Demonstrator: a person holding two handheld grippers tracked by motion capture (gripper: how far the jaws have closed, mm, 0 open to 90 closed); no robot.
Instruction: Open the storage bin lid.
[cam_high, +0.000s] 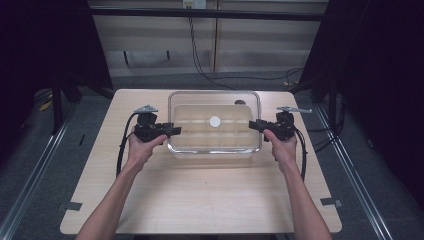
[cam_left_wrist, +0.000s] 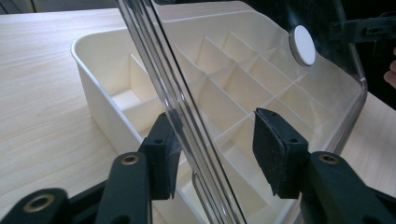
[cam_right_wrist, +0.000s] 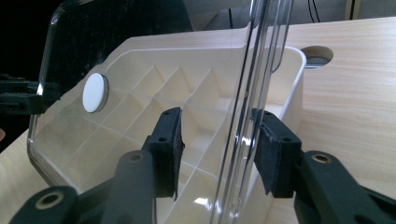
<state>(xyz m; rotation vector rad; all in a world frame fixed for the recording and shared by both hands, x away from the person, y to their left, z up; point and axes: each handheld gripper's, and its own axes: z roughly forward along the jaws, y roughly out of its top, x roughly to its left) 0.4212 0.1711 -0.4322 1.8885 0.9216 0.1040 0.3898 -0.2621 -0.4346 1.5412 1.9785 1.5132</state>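
You set the left gripper (cam_high: 172, 131) at 9 o'clock of the clear lid (cam_high: 200, 112) and the right gripper (cam_high: 252, 125) at 3 o'clock, opposite each other, presumably so the lid would lift level instead of tipping. Each pair of fingers (cam_left_wrist: 161, 158) straddled the lid's rim. One pad sat at or near the rim and the other stood clearly off it, so the fingers were apart and not yet clamped. The lid lay over the white box (cam_high: 210, 150), mid-surface (cam_high: 200, 200) and biased toward 12 o'clock. I couldn't tell whether it was seated or raised. The lid was transparent and rigid-looking, with rounded corners, a ridged edge and a white round knob (cam_high: 215, 121) at centre. The box under it had a grid of empty compartments.
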